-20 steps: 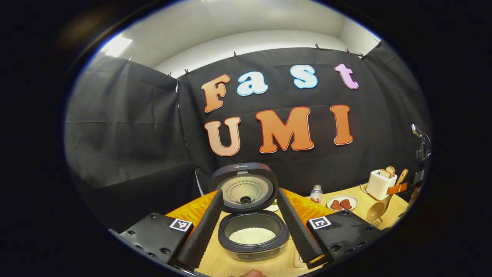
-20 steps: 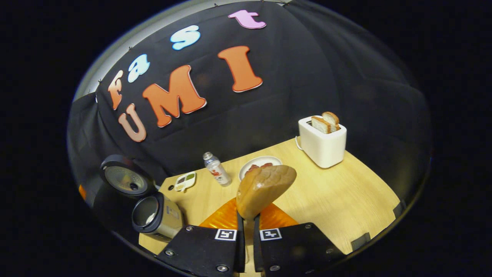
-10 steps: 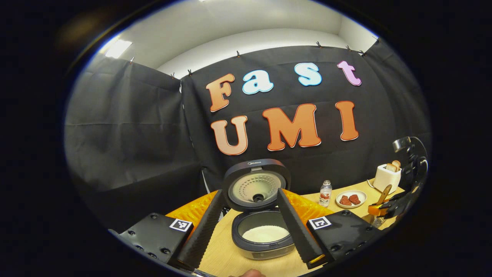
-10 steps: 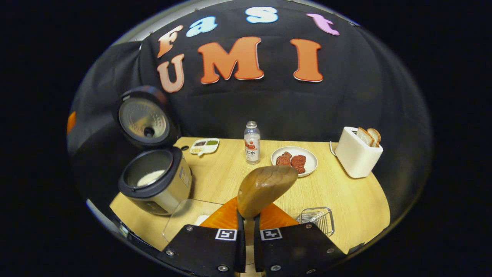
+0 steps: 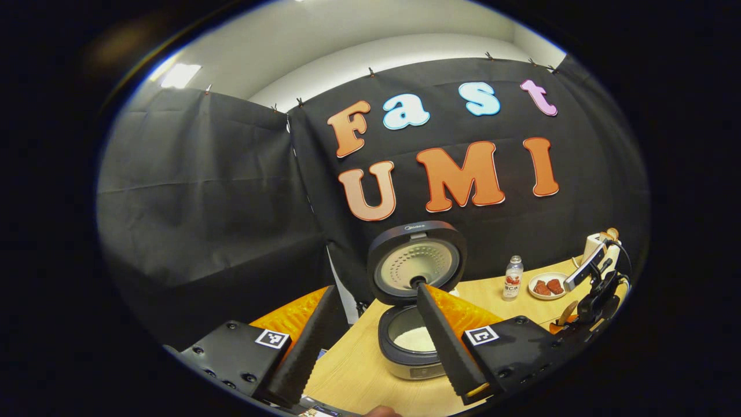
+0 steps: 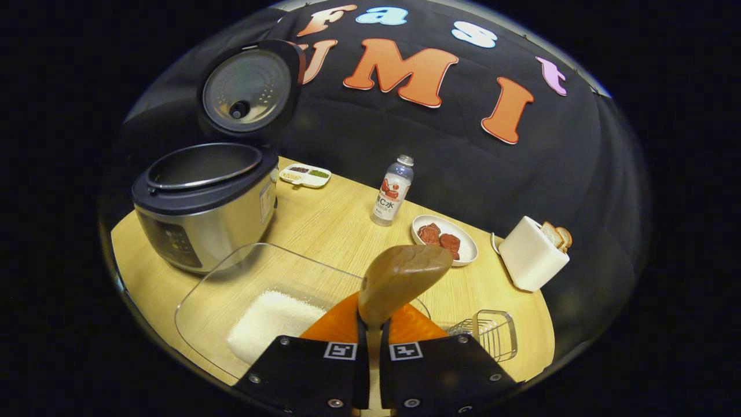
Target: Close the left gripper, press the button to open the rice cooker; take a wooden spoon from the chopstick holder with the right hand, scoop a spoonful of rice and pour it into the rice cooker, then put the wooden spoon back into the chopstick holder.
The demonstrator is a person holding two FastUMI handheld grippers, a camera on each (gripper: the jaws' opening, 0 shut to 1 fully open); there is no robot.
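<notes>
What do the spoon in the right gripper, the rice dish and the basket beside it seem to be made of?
Spoon: wood, probably smooth-finished; brown with faint grain and a soft sheen.
Rice dish: clear glass or plastic, I cannot tell which; the table shows through its wall.
Basket: thin metal wire, apparently; shiny open bars.

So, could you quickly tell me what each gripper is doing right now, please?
Left gripper: open, holding nothing, by the rice cooker.
Right gripper: shut on the wooden spoon.
</notes>
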